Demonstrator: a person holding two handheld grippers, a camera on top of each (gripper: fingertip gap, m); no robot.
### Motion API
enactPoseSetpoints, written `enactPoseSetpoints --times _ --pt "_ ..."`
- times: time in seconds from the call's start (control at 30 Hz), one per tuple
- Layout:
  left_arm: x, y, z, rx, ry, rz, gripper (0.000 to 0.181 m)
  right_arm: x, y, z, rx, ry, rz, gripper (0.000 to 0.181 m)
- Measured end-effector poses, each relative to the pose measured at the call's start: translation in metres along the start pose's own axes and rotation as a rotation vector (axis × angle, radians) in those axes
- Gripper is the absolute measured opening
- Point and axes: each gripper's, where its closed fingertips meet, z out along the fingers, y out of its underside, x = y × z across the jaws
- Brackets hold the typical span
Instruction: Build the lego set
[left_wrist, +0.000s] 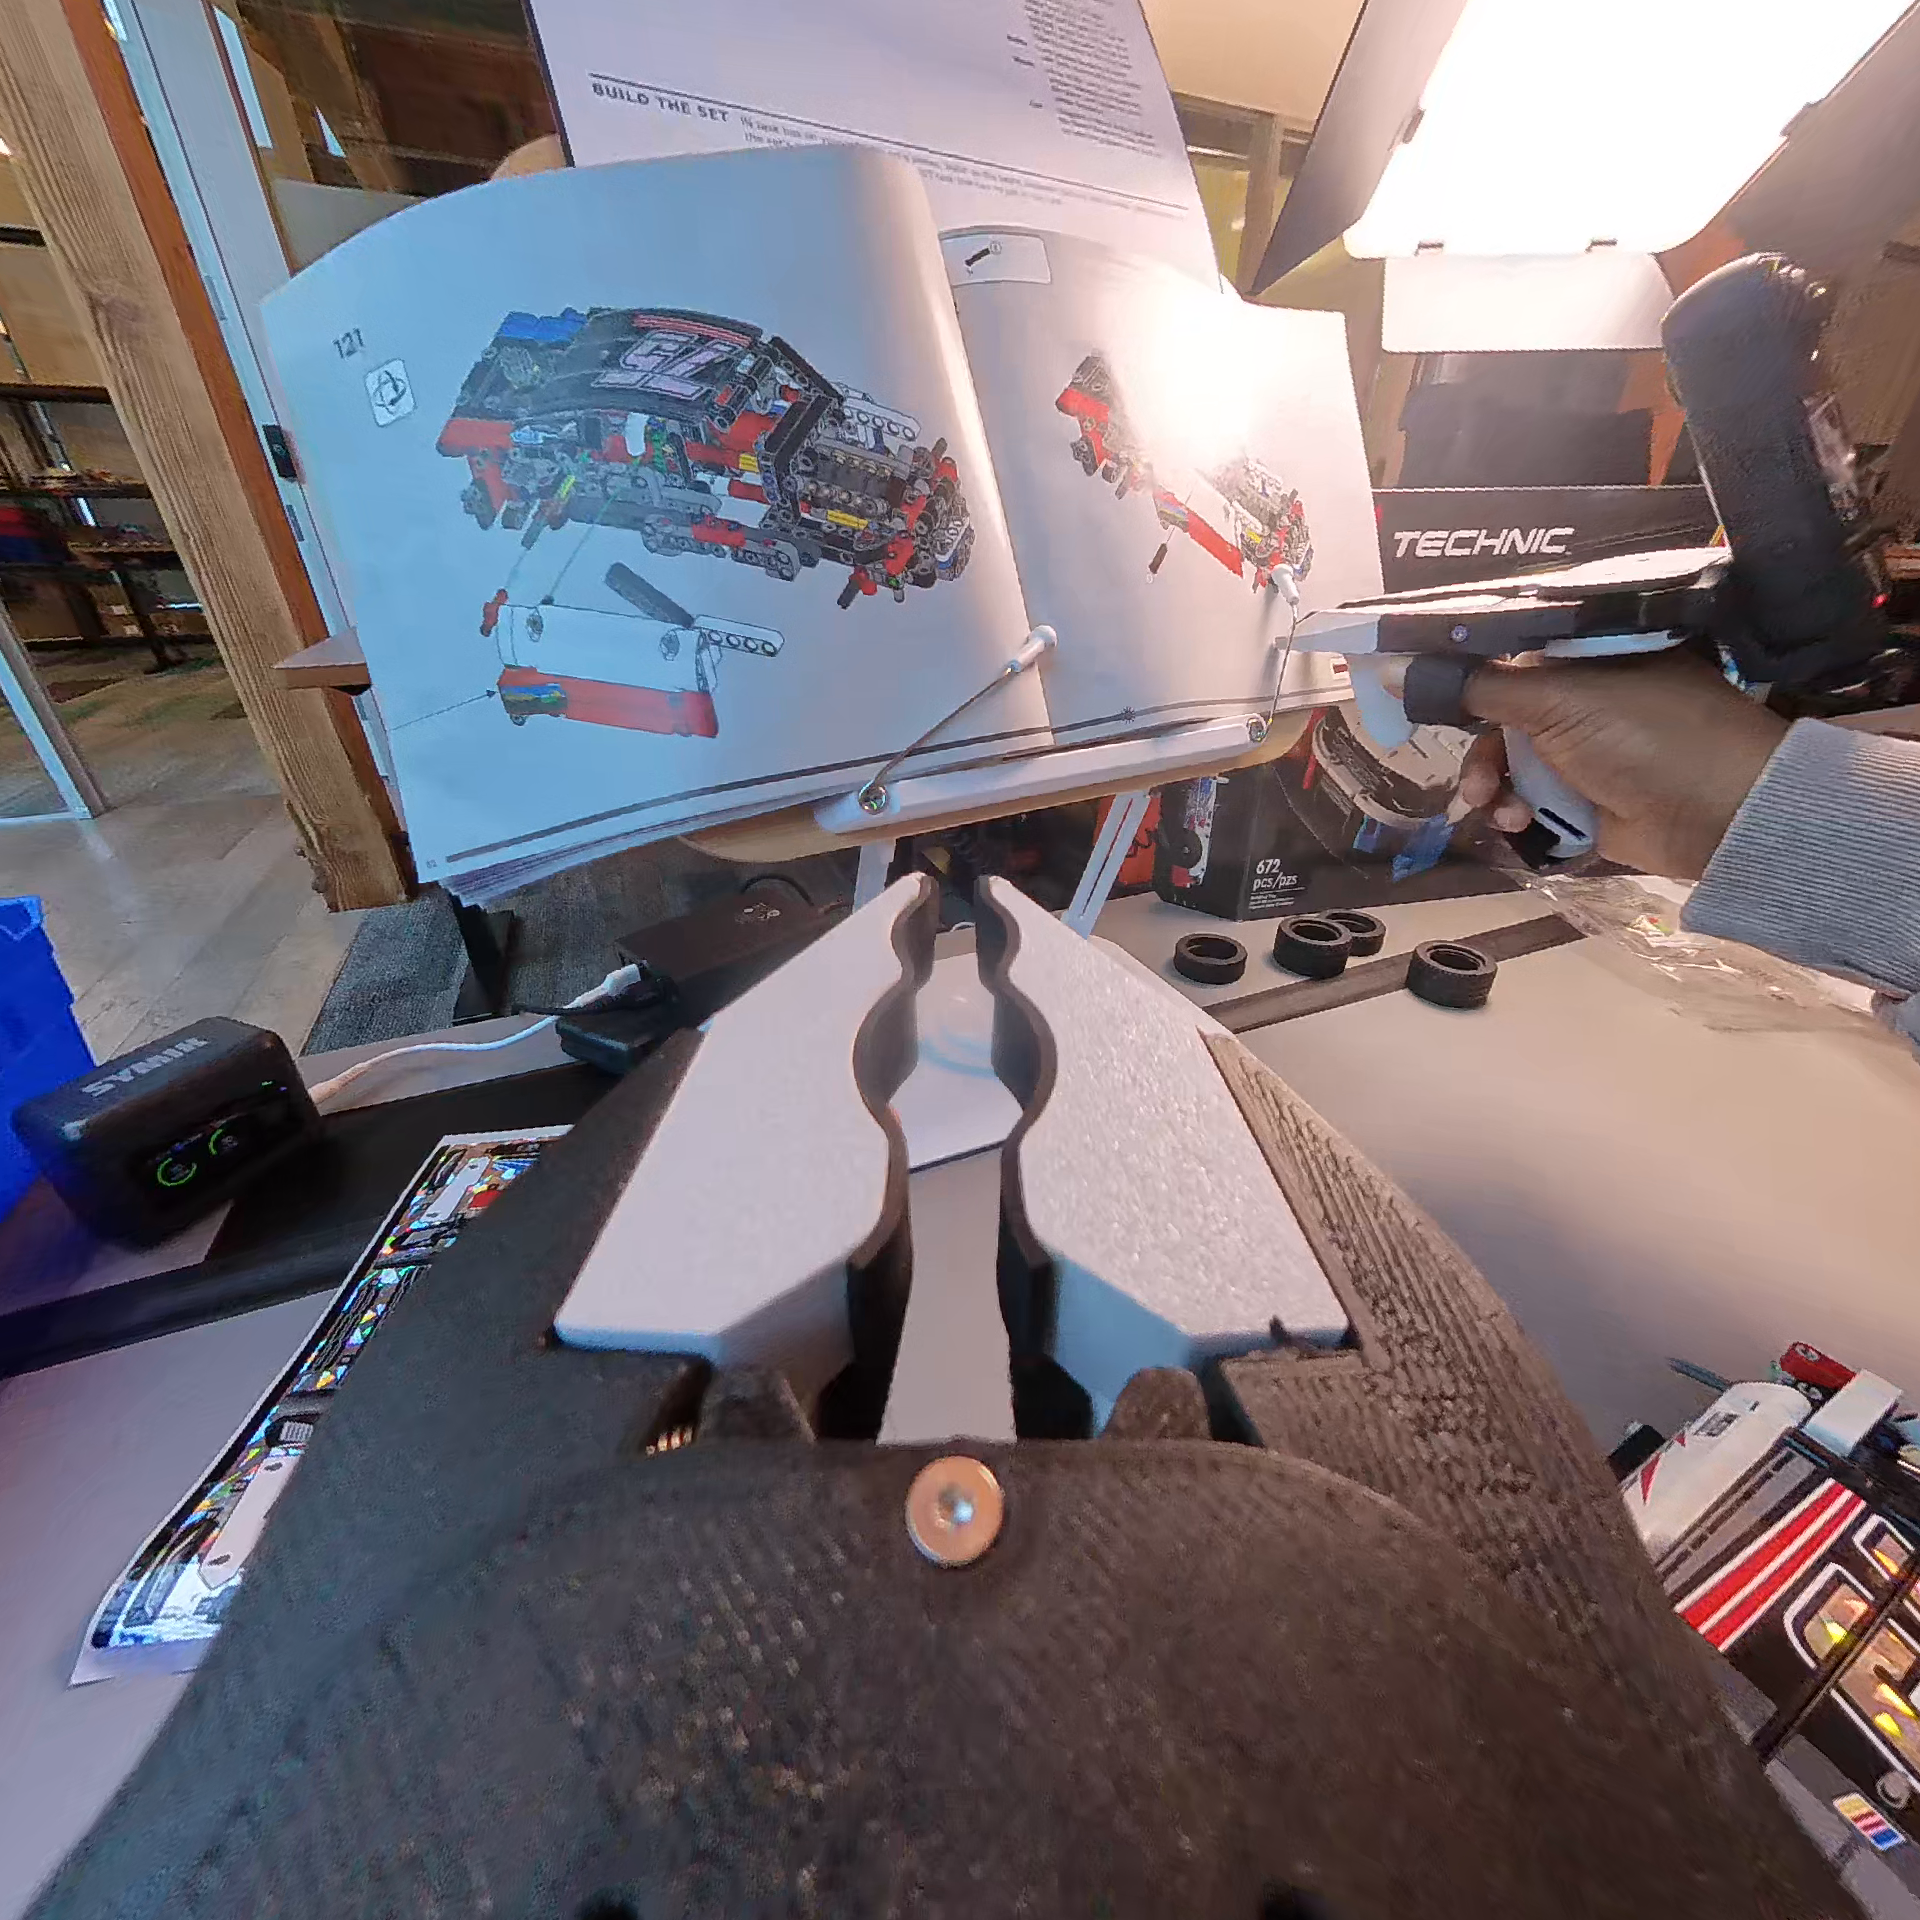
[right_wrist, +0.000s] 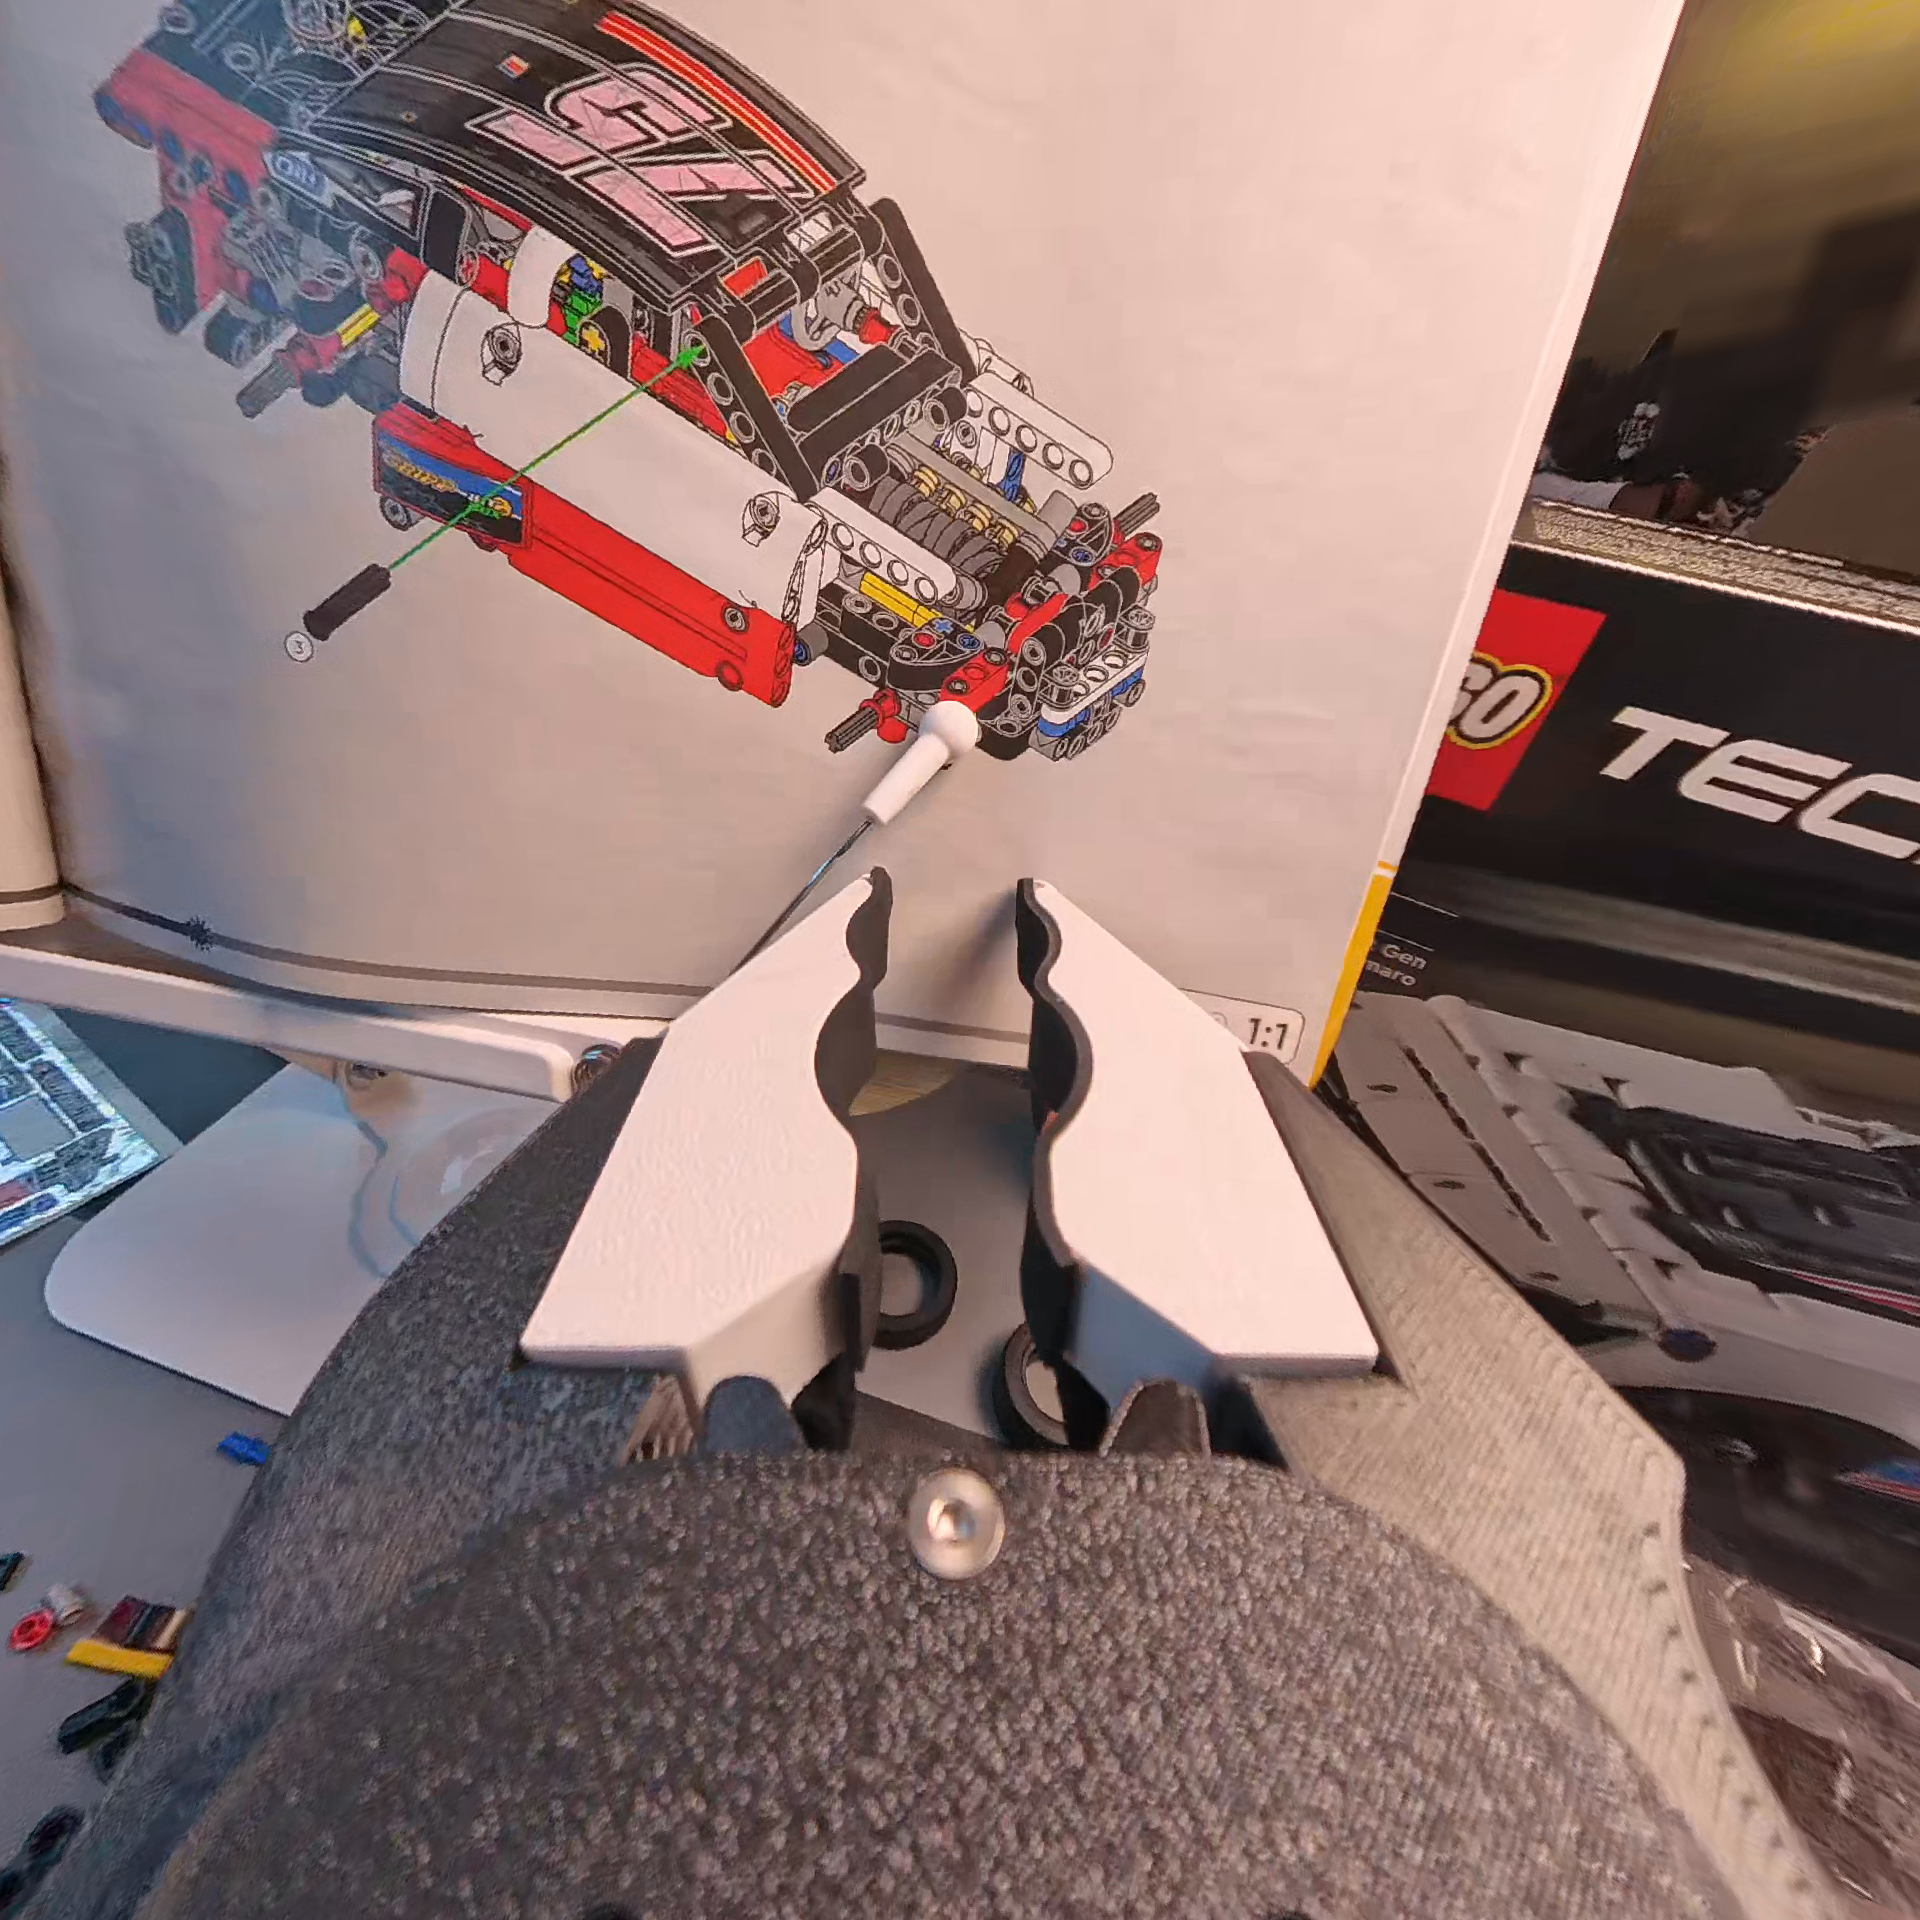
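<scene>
The left gripper (left_wrist: 951, 896) hangs nearly closed and empty, pointing at the instruction booklet (left_wrist: 665, 520) propped on its stand. The right gripper (right_wrist: 954, 883), slightly parted and empty, sits close to the booklet's right page. The partly built lego car (left_wrist: 1787, 1527) rests on the surface (left_wrist: 1507, 1122) at lower right, with loose black tyres (left_wrist: 1311, 943) near the lego box (right_wrist: 1683, 748).

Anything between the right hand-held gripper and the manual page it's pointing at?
Only the page clip. The right hand-held gripper is open and empty just short of the manual on its stand. The white-tipped wire page clip lies against the page just up and left of the fingertips. Nothing else intervenes.
</scene>
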Motion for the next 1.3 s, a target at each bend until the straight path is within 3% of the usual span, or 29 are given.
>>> enactPoseSetpoints --times 0.13,0.23,0.3,0.4,0.5,0.7,1.13,1.2,1.3 --pt "-0.003 0.007 0.001 -0.016 -0.002 -0.003 0.005 -0.006 -0.005 -0.008 0.019 -0.015 -0.005 0.021" --pt "-0.005 0.011 0.002 -0.025 -0.005 -0.002 0.005 -0.052 -0.001 -0.040 0.080 -0.206 -0.118 0.017" --pt "-0.006 0.011 0.002 -0.025 -0.005 0.002 0.005 -0.088 0.027 -0.064 0.031 -0.398 -0.195 0.016" --pt "-0.004 0.016 0.003 -0.033 0.004 -0.002 0.005 -0.152 0.100 -0.112 -0.170 -0.834 -0.322 0.008" --pt "0.003 0.025 0.005 -0.058 0.027 -0.007 0.005 -0.173 0.160 -0.134 -0.364 -0.993 -0.470 0.005" --pt "0.010 0.029 0.005 -0.076 0.052 0.013 0.006 -0.189 0.193 -0.130 -0.480 -1.066 -0.579 0.010" --pt "0.010 0.037 0.005 -0.100 0.078 0.007 0.005 -0.192 0.197 -0.132 -0.552 -1.094 -0.656 0.001" --pt "0.014 0.035 0.005 -0.099 0.100 0.010 0.006 -0.189 0.192 -0.138 -0.537 -1.076 -0.635 0.001" --pt "0.030 0.026 0.002 -0.089 0.184 0.010 0.007 -0.182 0.158 -0.156 -0.454 -1.021 -0.568 0.001"
